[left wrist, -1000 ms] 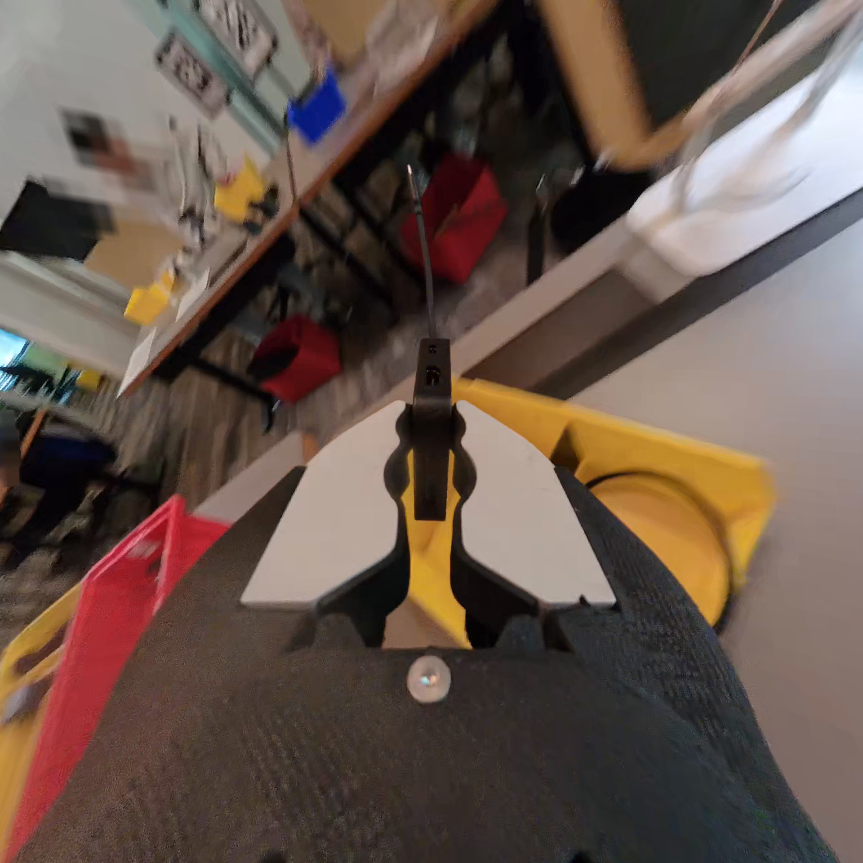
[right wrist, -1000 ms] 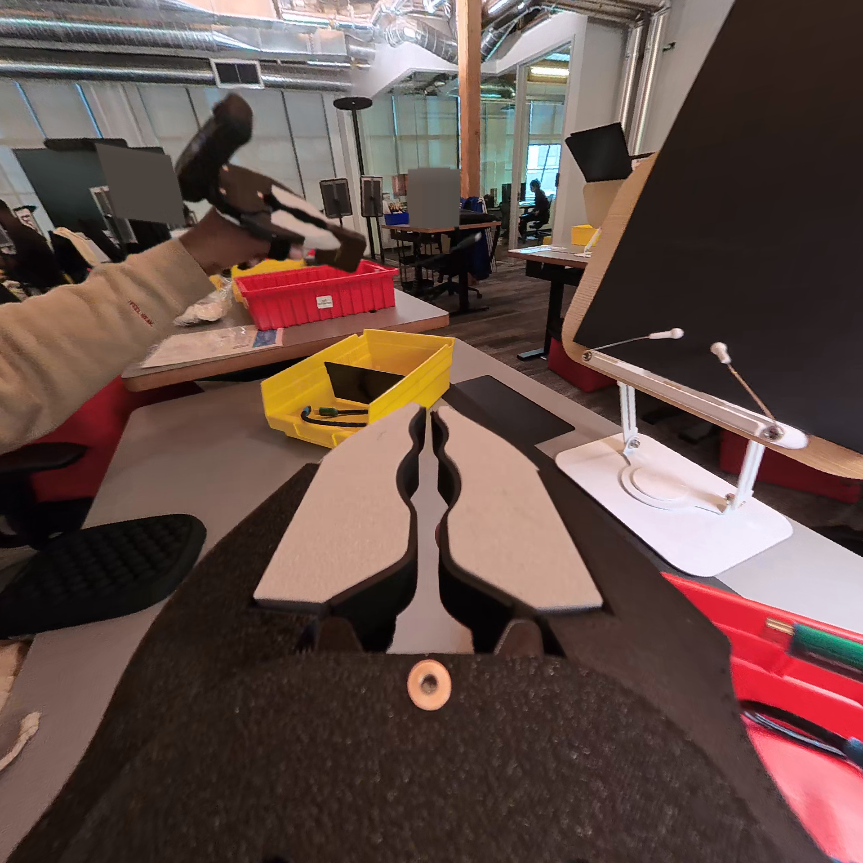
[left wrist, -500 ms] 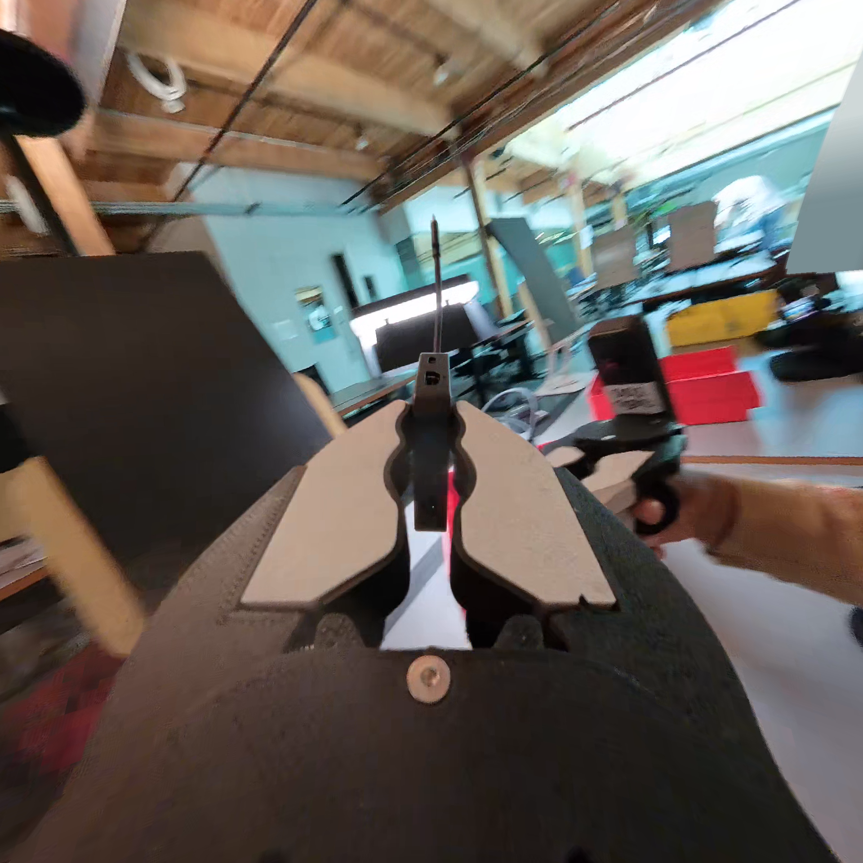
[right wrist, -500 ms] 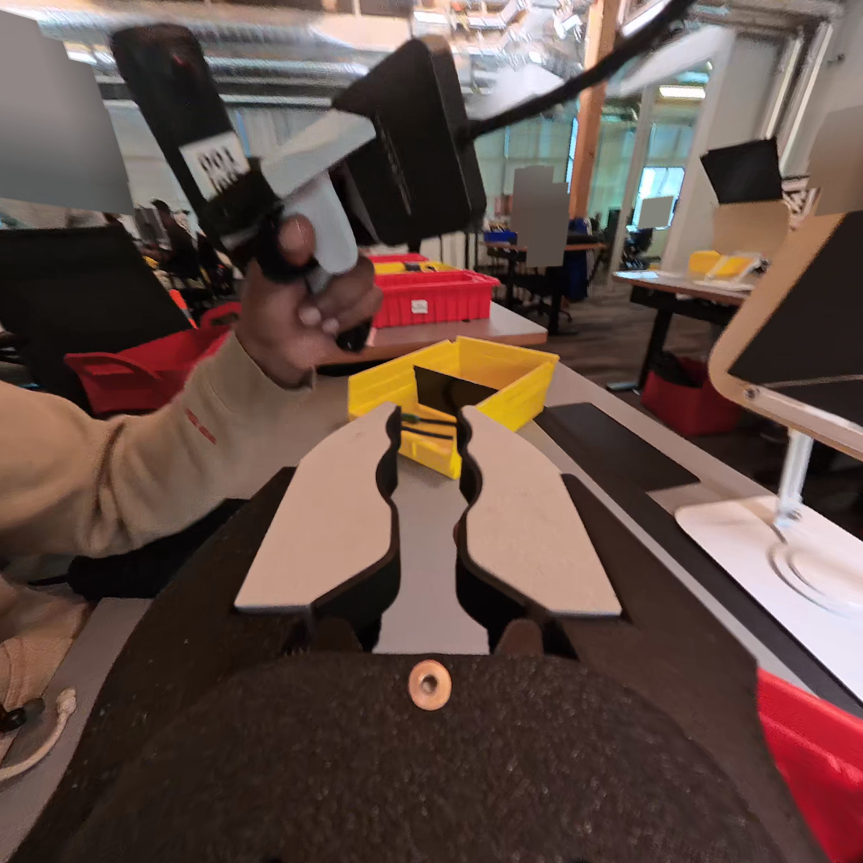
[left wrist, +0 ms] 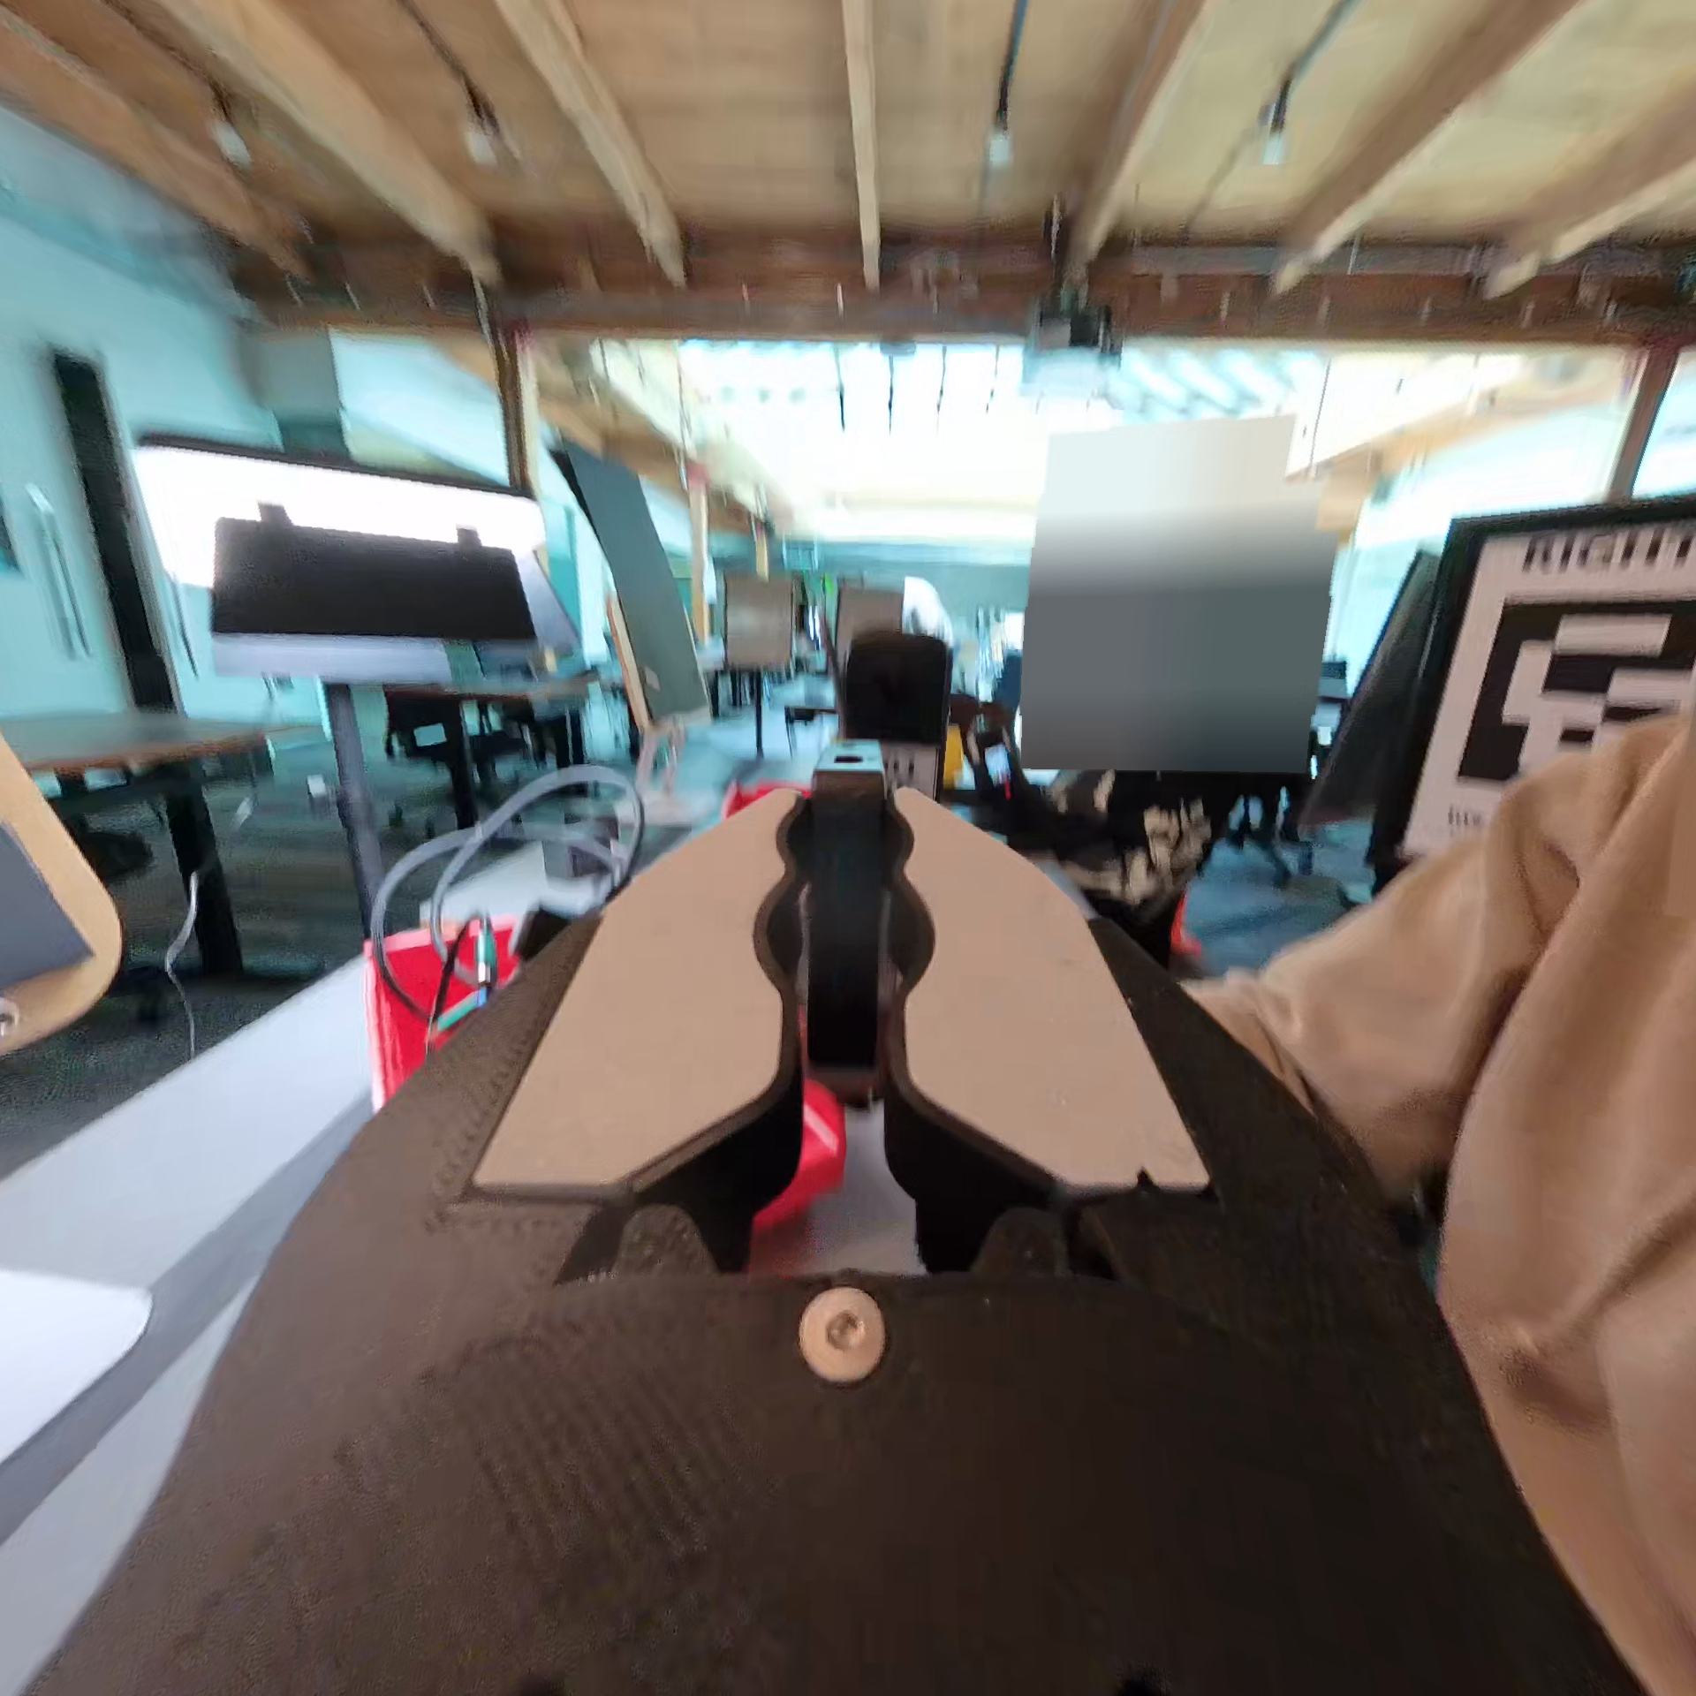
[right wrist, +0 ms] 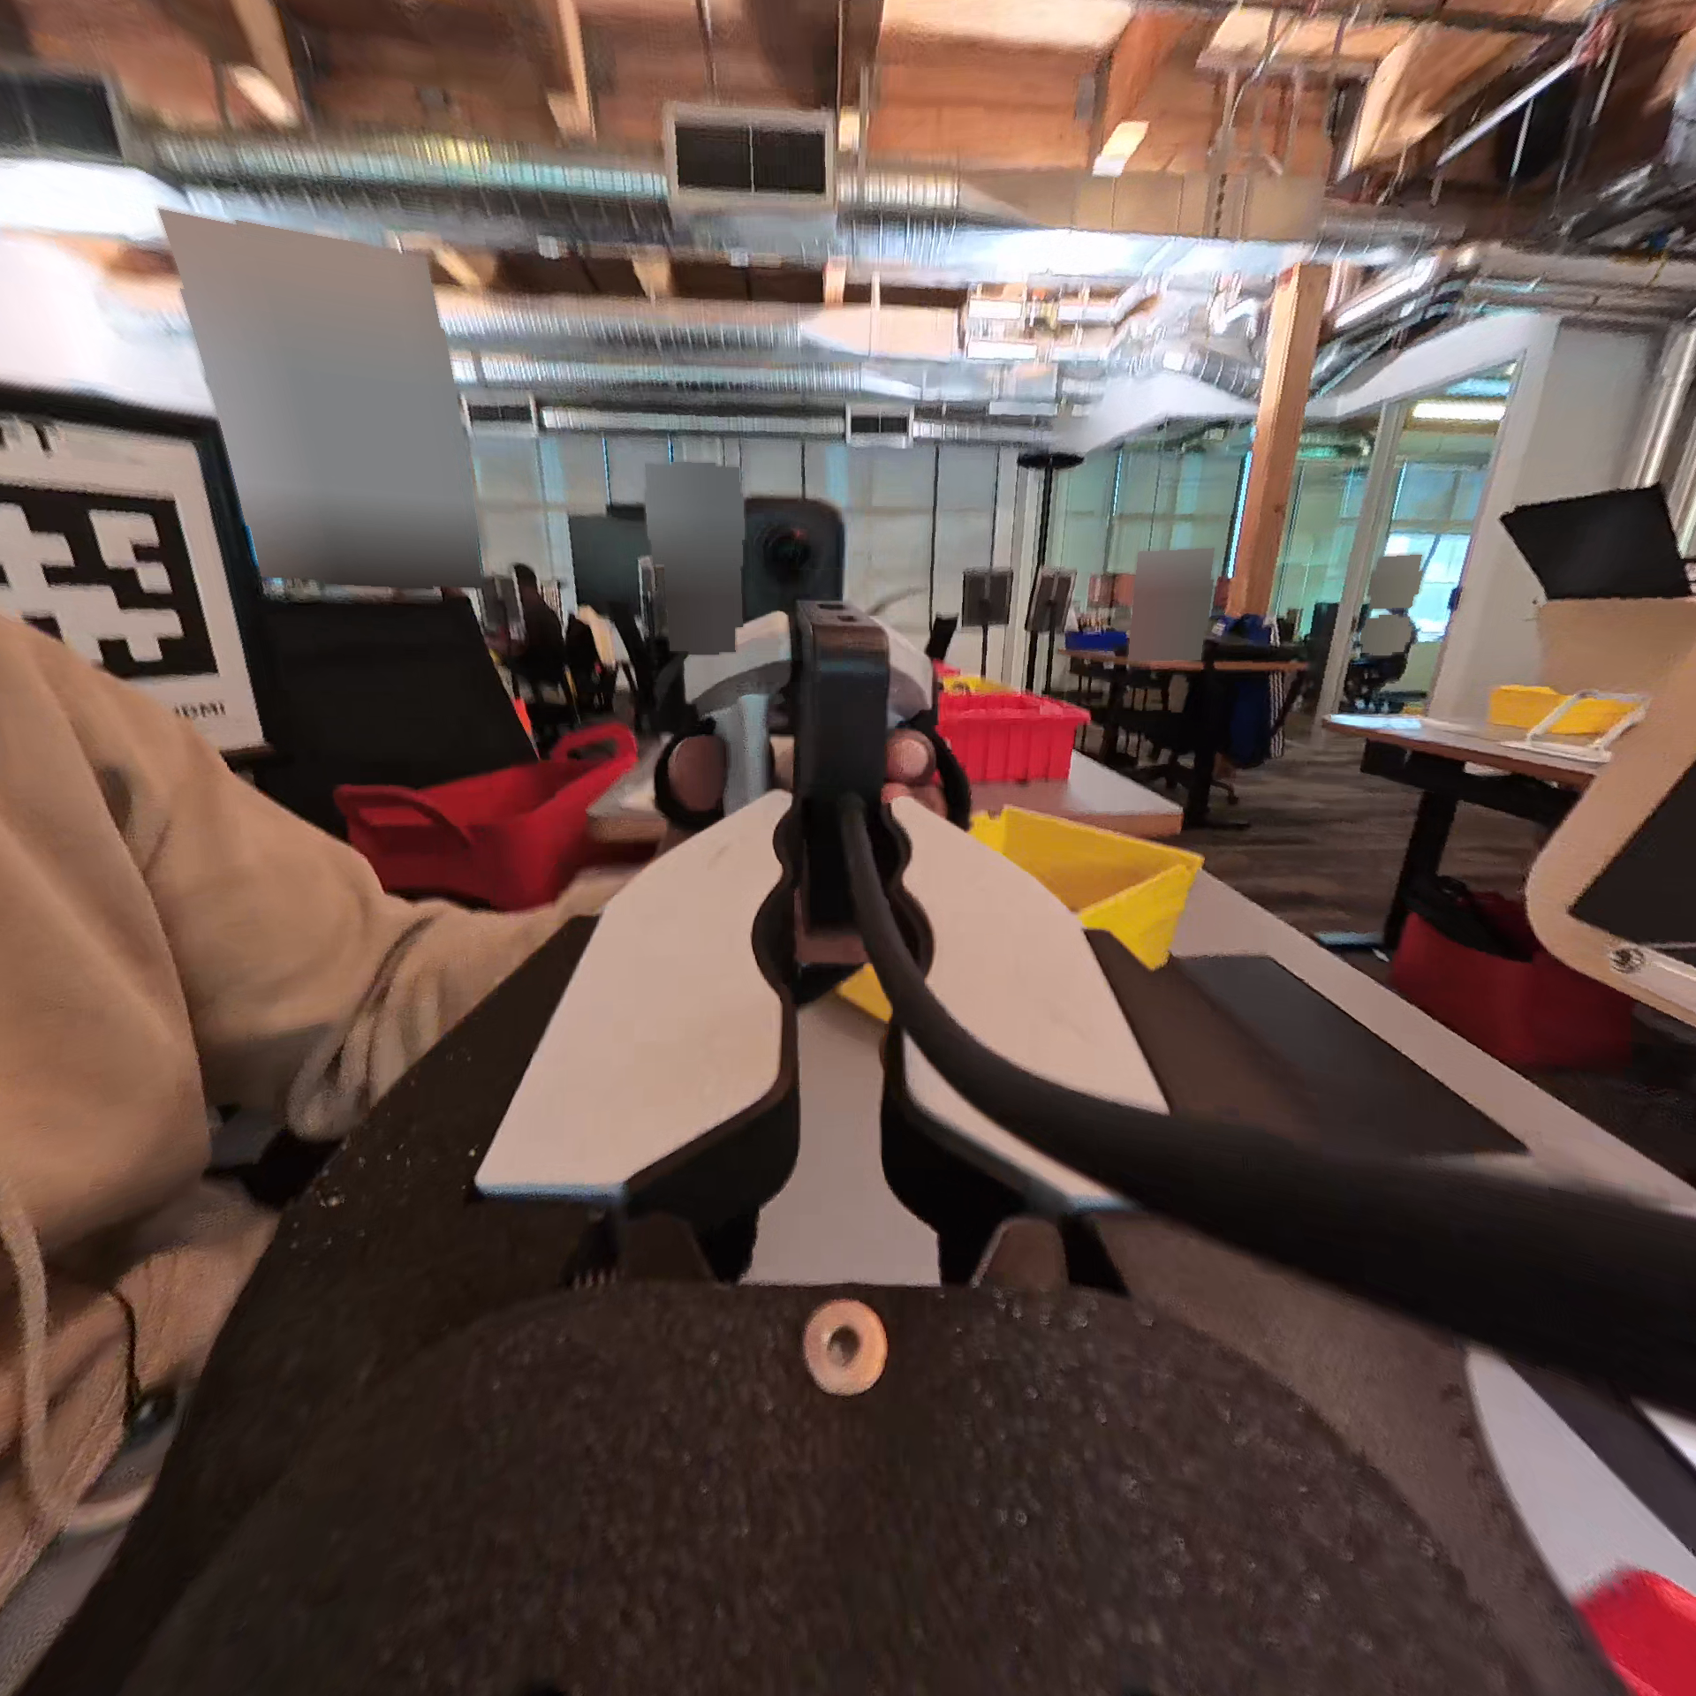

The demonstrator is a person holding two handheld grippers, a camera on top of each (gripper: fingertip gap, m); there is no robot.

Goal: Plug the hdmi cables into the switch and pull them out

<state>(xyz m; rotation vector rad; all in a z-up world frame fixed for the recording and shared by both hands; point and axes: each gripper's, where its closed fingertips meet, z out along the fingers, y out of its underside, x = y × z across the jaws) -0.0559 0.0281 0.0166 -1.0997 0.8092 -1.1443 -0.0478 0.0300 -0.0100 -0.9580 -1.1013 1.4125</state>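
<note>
The grey work table (right wrist: 1303, 1092) runs under both grippers, held up above it and facing each other. On it sits a yellow bin (right wrist: 1101, 881) just beyond the right gripper, with a black mat (right wrist: 1285, 1028) beside it on the table's right part. A red basket (right wrist: 477, 826) stands farther off to the left behind a beige sleeve (right wrist: 138, 899). In the left wrist view a red bin (left wrist: 413, 1000) holds looped grey cables (left wrist: 477, 863).

The left gripper (left wrist: 849, 803) is clamped on a flat black switch (left wrist: 844, 927), which stands edge-on between its pads and projects past the tips. The right gripper (right wrist: 842, 803) is closed on the black hdmi plug (right wrist: 831, 863); its hdmi cable (right wrist: 1193, 1147) trails back over the right finger and off toward the lower right corner.

In the right wrist view the plug meets the near edge of the switch (right wrist: 840, 697), directly ahead of the tips. Whether the plug is seated in a port cannot be determined. Beyond it, a hand (right wrist: 798, 762) grips the left tool's handle.
</note>
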